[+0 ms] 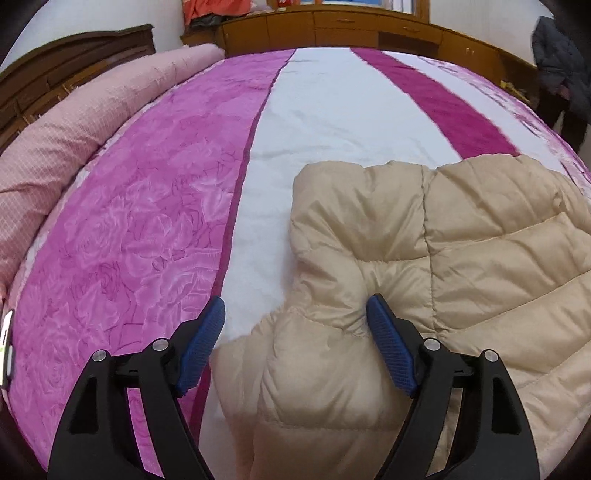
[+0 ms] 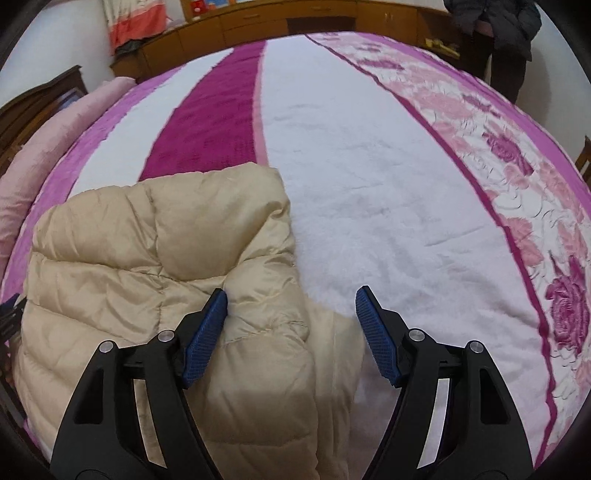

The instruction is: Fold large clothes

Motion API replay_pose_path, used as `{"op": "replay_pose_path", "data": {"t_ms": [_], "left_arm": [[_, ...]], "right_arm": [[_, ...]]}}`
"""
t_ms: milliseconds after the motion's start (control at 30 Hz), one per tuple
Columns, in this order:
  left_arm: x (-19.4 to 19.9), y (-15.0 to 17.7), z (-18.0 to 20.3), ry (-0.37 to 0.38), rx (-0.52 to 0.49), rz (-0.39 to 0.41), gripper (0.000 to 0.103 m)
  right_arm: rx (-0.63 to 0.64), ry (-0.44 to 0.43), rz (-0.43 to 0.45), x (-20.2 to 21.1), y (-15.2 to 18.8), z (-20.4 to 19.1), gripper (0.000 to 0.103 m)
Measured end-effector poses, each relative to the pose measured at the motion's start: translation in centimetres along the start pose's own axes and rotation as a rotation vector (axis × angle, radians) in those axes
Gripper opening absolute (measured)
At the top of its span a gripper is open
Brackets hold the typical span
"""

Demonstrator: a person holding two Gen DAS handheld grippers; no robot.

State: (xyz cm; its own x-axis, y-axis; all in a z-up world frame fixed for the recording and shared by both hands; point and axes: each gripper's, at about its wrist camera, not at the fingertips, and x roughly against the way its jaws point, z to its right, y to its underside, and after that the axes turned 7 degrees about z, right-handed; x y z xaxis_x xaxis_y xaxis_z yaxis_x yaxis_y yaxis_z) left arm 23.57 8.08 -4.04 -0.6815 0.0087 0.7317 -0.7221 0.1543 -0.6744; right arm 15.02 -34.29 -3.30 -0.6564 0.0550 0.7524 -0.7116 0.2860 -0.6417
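Observation:
A beige quilted puffer jacket (image 1: 461,266) lies folded on the bed, at the lower right of the left wrist view and the lower left of the right wrist view (image 2: 147,251). My left gripper (image 1: 297,314) stands open over the jacket's left edge. Puffy fabric bulges between its blue pads (image 1: 388,332), and they do not pinch it. My right gripper (image 2: 291,302) is open too, over the jacket's right edge, with its left pad (image 2: 210,325) against a fold and its right pad over the white blanket. Nothing is held.
The bed is covered by a pink, magenta and white striped blanket (image 1: 147,221) with rose patterns (image 2: 517,166). A rolled pink quilt (image 1: 74,129) lies along its left side. Wooden cabinets (image 1: 351,26) line the far wall. A person in dark clothes (image 2: 498,29) stands at the far right.

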Motion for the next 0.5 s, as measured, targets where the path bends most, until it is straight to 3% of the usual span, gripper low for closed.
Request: {"op": "replay_pose_path", "data": {"t_ms": [267, 500], "left_arm": [[-1.4, -0.3, -0.7, 0.023, 0.057, -0.036, 0.079], [2.1, -0.3, -2.5, 0.076, 0.086, -0.028, 0.079]], "right_arm": [[-0.045, -0.014, -0.013, -2.2, -0.3, 0.6, 0.073], [-0.107, -0.098, 0.005, 1.7, 0.0, 2.1, 0.075]]}}
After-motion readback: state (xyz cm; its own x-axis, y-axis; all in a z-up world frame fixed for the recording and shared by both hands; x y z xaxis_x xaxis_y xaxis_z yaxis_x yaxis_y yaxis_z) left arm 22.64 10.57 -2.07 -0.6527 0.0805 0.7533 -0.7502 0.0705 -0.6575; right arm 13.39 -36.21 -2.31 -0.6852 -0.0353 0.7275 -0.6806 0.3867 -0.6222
